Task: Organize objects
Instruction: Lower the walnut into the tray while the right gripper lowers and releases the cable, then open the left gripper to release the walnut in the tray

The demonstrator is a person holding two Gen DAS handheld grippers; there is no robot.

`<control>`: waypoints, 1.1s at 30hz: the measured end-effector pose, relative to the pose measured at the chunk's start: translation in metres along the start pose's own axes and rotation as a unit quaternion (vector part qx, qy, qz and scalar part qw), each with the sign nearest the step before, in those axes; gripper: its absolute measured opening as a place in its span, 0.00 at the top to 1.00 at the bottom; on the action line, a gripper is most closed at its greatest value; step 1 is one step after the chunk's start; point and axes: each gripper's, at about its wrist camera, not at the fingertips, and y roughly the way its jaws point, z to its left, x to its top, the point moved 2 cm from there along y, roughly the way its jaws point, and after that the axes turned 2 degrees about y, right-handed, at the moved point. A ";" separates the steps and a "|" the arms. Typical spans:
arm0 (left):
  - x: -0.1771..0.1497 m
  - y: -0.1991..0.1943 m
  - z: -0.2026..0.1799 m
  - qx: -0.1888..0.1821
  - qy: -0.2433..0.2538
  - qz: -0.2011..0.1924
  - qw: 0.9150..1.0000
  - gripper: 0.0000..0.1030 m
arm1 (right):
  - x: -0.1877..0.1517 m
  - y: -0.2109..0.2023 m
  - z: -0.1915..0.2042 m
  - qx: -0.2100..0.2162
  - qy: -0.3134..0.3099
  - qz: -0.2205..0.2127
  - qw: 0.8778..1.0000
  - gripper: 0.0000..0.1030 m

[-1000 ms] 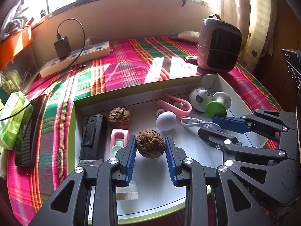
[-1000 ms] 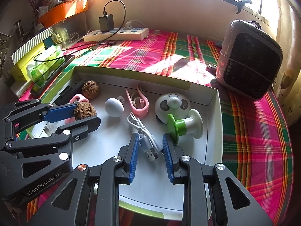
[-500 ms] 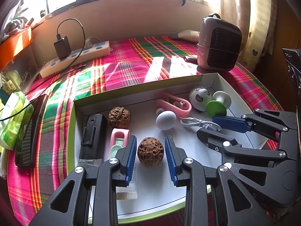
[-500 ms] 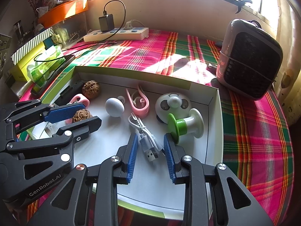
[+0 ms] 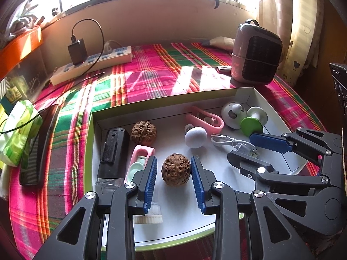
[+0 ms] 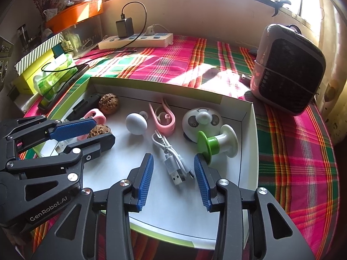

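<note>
A shallow white tray (image 5: 173, 106) with a green rim holds the objects. A brown walnut (image 5: 176, 170) rests on its floor between the blue pads of my left gripper (image 5: 173, 158). The jaws are opening and a gap shows on each side of the nut. My right gripper (image 6: 172, 157) straddles the plug end of a white USB cable (image 6: 173, 166) lying on the tray (image 6: 151, 91). Its jaws are opening too and the pads stand clear of the cable. Each view shows the other gripper side-on: the right gripper (image 5: 240, 146) and the left gripper (image 6: 104, 129).
The tray also holds a second walnut (image 5: 143, 132), a white egg shape (image 5: 195, 137), a pink clip (image 5: 206, 119), a panda fan (image 5: 233, 112), a green-white spool (image 5: 252, 122), a black box (image 5: 113, 149) and a pink case (image 5: 139, 158). A heater (image 6: 288, 69), power strip (image 5: 93, 65) and phone (image 5: 36, 147) lie outside.
My left jaws have widened off the walnut, which settled slightly lower on the tray. The right jaws have spread apart from around the USB cable. Neither hand has shifted.
</note>
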 end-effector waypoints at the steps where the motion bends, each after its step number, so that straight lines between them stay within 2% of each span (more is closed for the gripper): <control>1: 0.000 -0.001 0.000 0.001 0.001 -0.001 1.000 0.71 | 0.000 -0.001 -0.001 0.000 0.002 -0.001 1.000 0.58; 16: -0.008 -0.025 0.002 0.016 -0.018 -0.016 1.000 0.70 | -0.006 -0.021 0.001 -0.002 0.017 -0.019 1.000 0.58; 33: -0.038 -0.057 -0.007 0.031 -0.043 -0.032 0.998 0.70 | -0.028 -0.056 0.004 -0.013 0.040 -0.053 0.998 0.58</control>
